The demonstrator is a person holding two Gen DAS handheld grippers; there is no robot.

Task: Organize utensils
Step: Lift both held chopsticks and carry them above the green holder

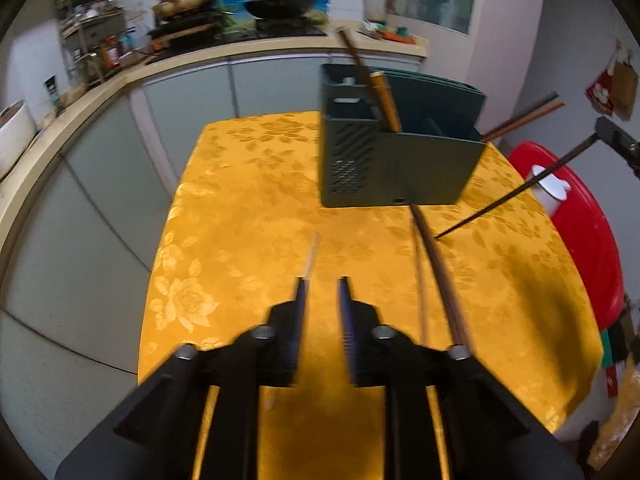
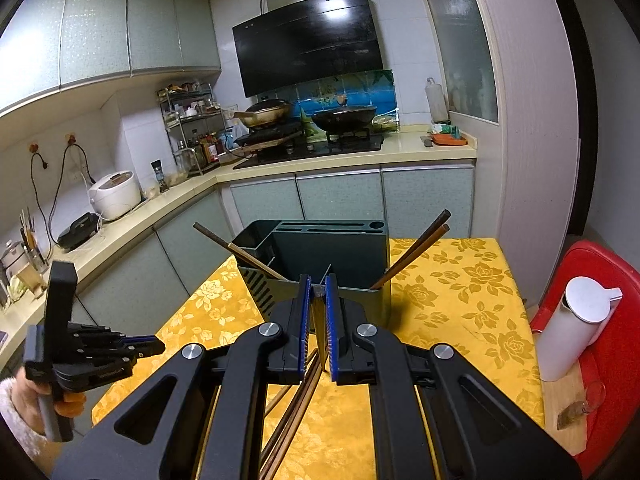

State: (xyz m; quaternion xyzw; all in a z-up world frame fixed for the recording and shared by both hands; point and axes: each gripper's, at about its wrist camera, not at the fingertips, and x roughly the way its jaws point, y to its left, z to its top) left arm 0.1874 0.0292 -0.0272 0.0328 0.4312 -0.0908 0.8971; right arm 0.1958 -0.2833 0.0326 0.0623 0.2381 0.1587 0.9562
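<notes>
A dark green utensil holder point(image 1: 400, 160) point(image 2: 332, 248) stands at the far side of the yellow-clothed table point(image 1: 240, 208). Brown chopsticks point(image 1: 386, 98) lean out of its left compartment and two more chopsticks point(image 2: 416, 250) out of its right. My left gripper point(image 1: 322, 292) point(image 2: 158, 346) is open over the cloth, with a blurred pale chopstick point(image 1: 312, 254) just ahead of its left finger and nothing between the pads. A dark chopstick point(image 1: 440, 280) lies on the cloth to its right. My right gripper point(image 2: 318, 280) point(image 1: 608, 132) is shut on a thin dark chopstick point(image 1: 500, 200) whose tip reaches the cloth.
A red stool point(image 2: 600, 272) with a white jug point(image 2: 576, 328) stands off the table's right edge. Cabinets and a counter point(image 2: 344, 156) with pans run behind and to the left. A hand point(image 2: 24, 396) holds the left gripper's handle. More chopsticks point(image 2: 292, 412) lie under the right gripper.
</notes>
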